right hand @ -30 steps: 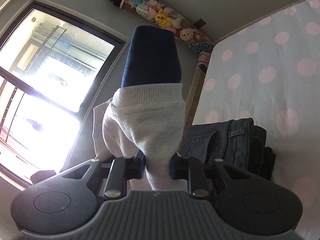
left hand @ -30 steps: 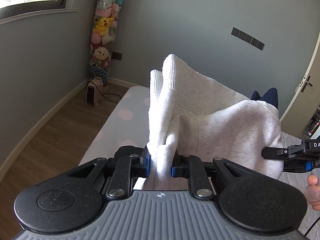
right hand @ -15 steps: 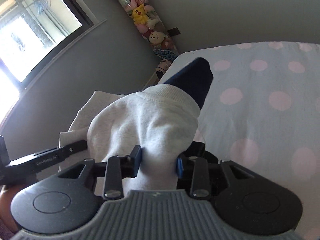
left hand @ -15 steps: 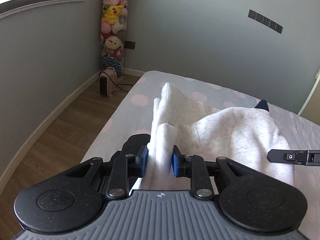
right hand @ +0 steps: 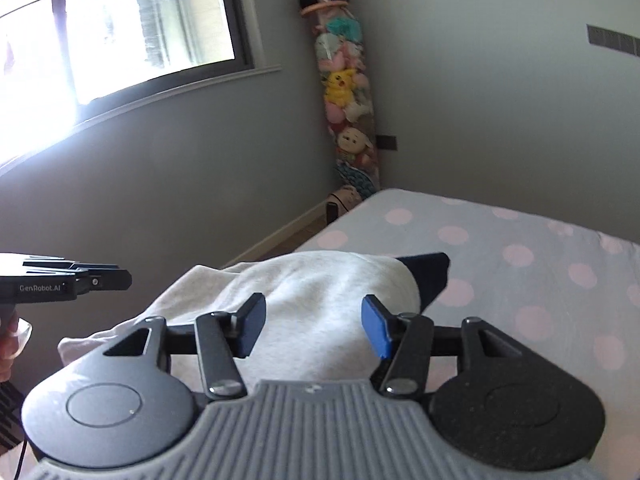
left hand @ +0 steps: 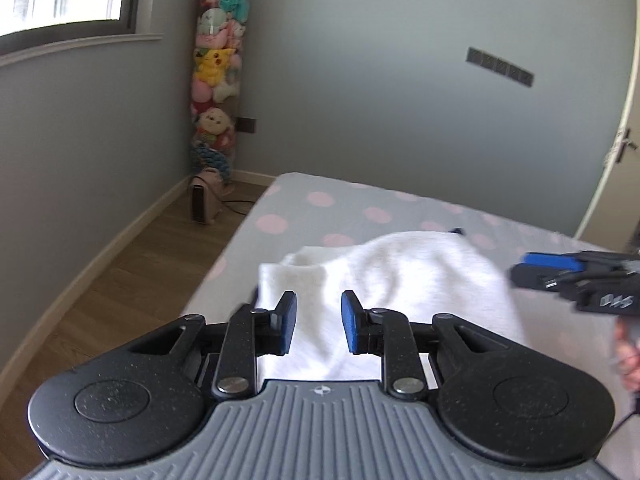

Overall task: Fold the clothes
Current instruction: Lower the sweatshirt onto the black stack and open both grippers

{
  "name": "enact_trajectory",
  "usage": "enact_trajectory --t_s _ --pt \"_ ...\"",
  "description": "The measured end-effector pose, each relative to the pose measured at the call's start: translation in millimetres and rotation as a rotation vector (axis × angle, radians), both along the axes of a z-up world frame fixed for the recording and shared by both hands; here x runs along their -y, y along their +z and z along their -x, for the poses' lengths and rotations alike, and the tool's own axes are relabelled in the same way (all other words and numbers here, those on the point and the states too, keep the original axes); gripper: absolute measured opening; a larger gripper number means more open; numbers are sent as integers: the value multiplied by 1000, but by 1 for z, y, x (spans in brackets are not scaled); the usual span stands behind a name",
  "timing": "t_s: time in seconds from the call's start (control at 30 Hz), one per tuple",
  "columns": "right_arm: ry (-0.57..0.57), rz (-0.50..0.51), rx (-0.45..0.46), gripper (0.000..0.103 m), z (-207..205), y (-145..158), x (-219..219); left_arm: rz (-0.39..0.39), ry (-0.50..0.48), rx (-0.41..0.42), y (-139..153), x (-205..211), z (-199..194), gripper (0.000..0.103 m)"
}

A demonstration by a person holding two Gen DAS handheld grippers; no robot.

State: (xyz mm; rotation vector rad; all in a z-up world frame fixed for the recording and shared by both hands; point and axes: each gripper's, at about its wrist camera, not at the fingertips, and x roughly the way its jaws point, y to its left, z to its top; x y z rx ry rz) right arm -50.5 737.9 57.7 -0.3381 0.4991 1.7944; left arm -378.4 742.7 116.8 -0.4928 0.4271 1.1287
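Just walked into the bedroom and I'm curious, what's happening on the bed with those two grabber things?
A person is folding clothes with a handheld gripper in each hand. A light grey sweatshirt with a navy part poking out lies bunched on the polka-dot bed. The left gripper is open over the fabric, not pinching it. The right gripper is opening, its pads clear of the cloth, so the garment rests on the bed.

Walls [left hand: 380, 80]: plain grey-green, skirting along the base.
Window [right hand: 120, 28]: upper left, dark frame, bright daylight.
Floor [left hand: 120, 280]: wood planks, lower left.
Bed [left hand: 320, 208]: grey sheet with pink dots, centre.
Corner: tall column of plush toys [left hand: 216, 76]; small heater [left hand: 206, 200] below.
Door [left hand: 616, 140]: right edge.
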Motion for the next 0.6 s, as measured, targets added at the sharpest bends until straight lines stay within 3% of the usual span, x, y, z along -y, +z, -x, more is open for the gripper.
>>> enact_trajectory --t_s 0.13,0.3,0.43,0.6 --pt "79 -30 69 65 19 -17 12 -10 -1 29 -18 31 -9 27" --pt "88 -27 140 66 20 -53 -1 40 48 60 -62 28 -8 27" --pt "94 74 116 67 10 -88 -20 88 63 113 -94 19 -5 26" --pt "97 31 97 67 6 -110 -19 60 84 141 -117 25 -5 25"
